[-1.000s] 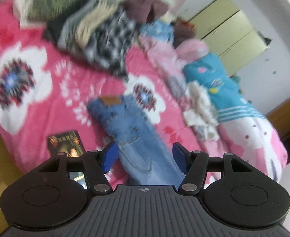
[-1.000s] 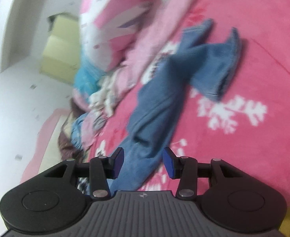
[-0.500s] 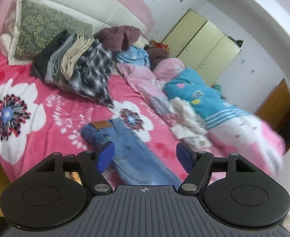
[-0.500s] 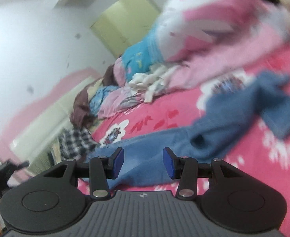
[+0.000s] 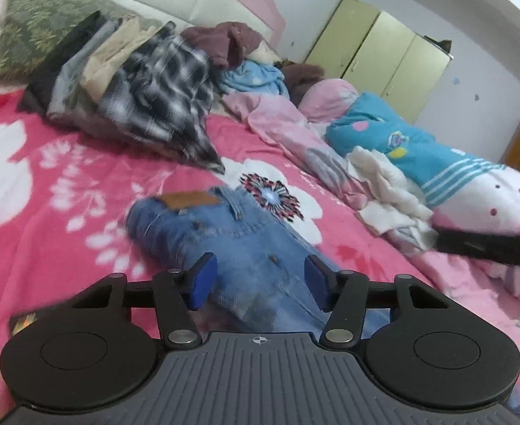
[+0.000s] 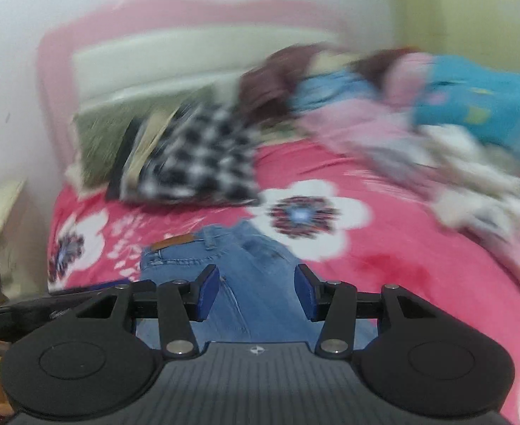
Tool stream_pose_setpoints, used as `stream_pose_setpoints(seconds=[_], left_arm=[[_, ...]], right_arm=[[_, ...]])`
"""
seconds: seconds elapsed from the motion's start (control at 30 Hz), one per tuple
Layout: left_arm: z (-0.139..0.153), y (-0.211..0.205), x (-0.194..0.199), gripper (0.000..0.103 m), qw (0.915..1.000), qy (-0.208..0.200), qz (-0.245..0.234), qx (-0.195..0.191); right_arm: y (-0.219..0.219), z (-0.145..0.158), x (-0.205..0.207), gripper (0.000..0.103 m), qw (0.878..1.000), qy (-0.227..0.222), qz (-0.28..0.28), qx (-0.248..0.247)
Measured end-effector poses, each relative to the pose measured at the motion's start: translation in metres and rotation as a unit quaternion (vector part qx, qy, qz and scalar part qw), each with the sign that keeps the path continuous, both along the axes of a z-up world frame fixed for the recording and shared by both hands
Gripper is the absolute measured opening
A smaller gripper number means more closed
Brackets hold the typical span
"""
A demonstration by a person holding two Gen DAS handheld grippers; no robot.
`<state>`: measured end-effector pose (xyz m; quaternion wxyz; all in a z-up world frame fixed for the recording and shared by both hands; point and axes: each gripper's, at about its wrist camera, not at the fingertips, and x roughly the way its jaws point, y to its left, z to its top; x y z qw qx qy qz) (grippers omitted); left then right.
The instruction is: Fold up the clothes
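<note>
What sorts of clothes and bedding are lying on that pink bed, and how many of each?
Blue jeans: 1
Checked shirt: 1
Maroon garment: 1
White fluffy garment: 1
Green patterned pillow: 1
Turquoise striped quilt: 1
Total: 6 that can be told apart; the rest of the heap is too jumbled to count.

Each wrist camera sits behind its claw, angled down across the bed [image 5: 65, 184] toward the headboard [image 6: 189, 56]. Both views are close to the jeans [image 5: 231, 233] and share them, the plaid pile [image 6: 203, 156] and the pillow [image 5: 36, 35].
</note>
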<state>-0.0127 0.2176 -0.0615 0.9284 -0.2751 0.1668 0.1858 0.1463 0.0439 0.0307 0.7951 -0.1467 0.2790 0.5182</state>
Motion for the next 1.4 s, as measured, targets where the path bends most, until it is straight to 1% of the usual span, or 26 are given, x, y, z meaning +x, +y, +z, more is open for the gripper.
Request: stream_pose_setpoints(seconds=[0.1, 0.17, 0.27, 0.3, 0.4, 0.43, 0.47, 0.5, 0.53, 0.57, 0.63, 0.67, 0.73, 0.77, 0.83, 1.0, 1.1, 1.23, 1.3, 1.4], left_arm=[[-0.011, 0.003, 0.012, 0.049, 0.9998, 0.016, -0.013, 0.004], [-0.017, 0.004, 0.018, 0.049, 0.9995, 0.024, -0.021, 0.007], [-0.017, 0.004, 0.018, 0.049, 0.9992, 0.022, -0.031, 0.006], [-0.017, 0.005, 0.018, 0.049, 0.9992, 0.021, -0.034, 0.005], [-0.021, 0.007, 0.019, 0.048, 0.9991, 0.022, -0.037, -0.002], [-0.021, 0.006, 0.019, 0.048, 0.9990, 0.023, -0.037, 0.000], [-0.021, 0.005, 0.020, 0.048, 0.9990, 0.024, -0.037, 0.005], [-0.021, 0.003, 0.021, 0.048, 0.9990, 0.025, -0.036, 0.011], [-0.021, 0.001, 0.021, 0.048, 0.9990, 0.024, -0.034, 0.016], [-0.021, 0.000, 0.021, 0.048, 0.9990, 0.023, -0.032, 0.019], [-0.020, 0.003, 0.021, 0.048, 0.9993, 0.016, -0.030, 0.013], [-0.019, 0.004, 0.022, 0.047, 0.9994, 0.014, -0.030, 0.007], [-0.018, 0.008, 0.025, 0.047, 0.9995, 0.010, -0.030, -0.006], [-0.018, 0.009, 0.026, 0.047, 0.9994, 0.008, -0.030, -0.013], [-0.017, 0.010, 0.028, 0.047, 0.9993, 0.005, -0.028, -0.025], [-0.018, 0.012, 0.036, 0.047, 0.9989, 0.007, -0.023, -0.039], [-0.020, 0.013, 0.041, 0.047, 0.9987, 0.012, -0.022, -0.044], [-0.024, 0.016, 0.044, 0.047, 0.9981, 0.020, -0.024, -0.052], [-0.027, 0.017, 0.045, 0.047, 0.9975, 0.026, -0.026, -0.061], [-0.028, 0.017, 0.046, 0.048, 0.9972, 0.030, -0.025, -0.063]], right_arm=[[0.066, -0.038, 0.027, 0.050, 0.997, -0.002, 0.059, -0.055], [0.093, -0.063, 0.039, 0.049, 0.992, -0.005, 0.081, -0.096], [0.111, -0.090, 0.047, 0.049, 0.985, 0.000, 0.099, -0.139], [0.112, -0.096, 0.049, 0.049, 0.984, 0.008, 0.102, -0.145], [0.104, -0.097, 0.048, 0.049, 0.984, 0.032, 0.096, -0.149], [0.103, -0.097, 0.045, 0.044, 0.983, 0.034, 0.093, -0.152], [0.104, -0.097, 0.042, 0.038, 0.983, 0.030, 0.091, -0.155], [0.105, -0.096, 0.035, 0.032, 0.983, 0.007, 0.087, -0.162], [0.106, -0.095, 0.027, 0.009, 0.982, -0.019, 0.081, -0.169], [0.109, -0.093, 0.024, 0.005, 0.980, -0.040, 0.077, -0.177], [0.109, -0.080, 0.018, 0.004, 0.980, -0.069, 0.066, -0.175], [0.108, -0.073, 0.015, 0.004, 0.979, -0.092, 0.064, -0.172], [0.110, -0.062, 0.010, 0.004, 0.974, -0.133, 0.057, -0.176], [0.112, -0.060, 0.009, 0.004, 0.972, -0.145, 0.054, -0.180], [0.116, -0.059, 0.006, 0.004, 0.964, -0.178, 0.053, -0.191], [0.129, -0.069, 0.005, 0.004, 0.945, -0.230, 0.067, -0.223], [0.135, -0.081, 0.008, 0.004, 0.938, -0.245, 0.070, -0.233], [0.140, -0.098, 0.014, 0.004, 0.937, -0.245, 0.071, -0.238], [0.142, -0.109, 0.020, 0.004, 0.942, -0.227, 0.069, -0.238], [0.136, -0.109, 0.031, 0.008, 0.956, -0.202, 0.060, -0.206]])
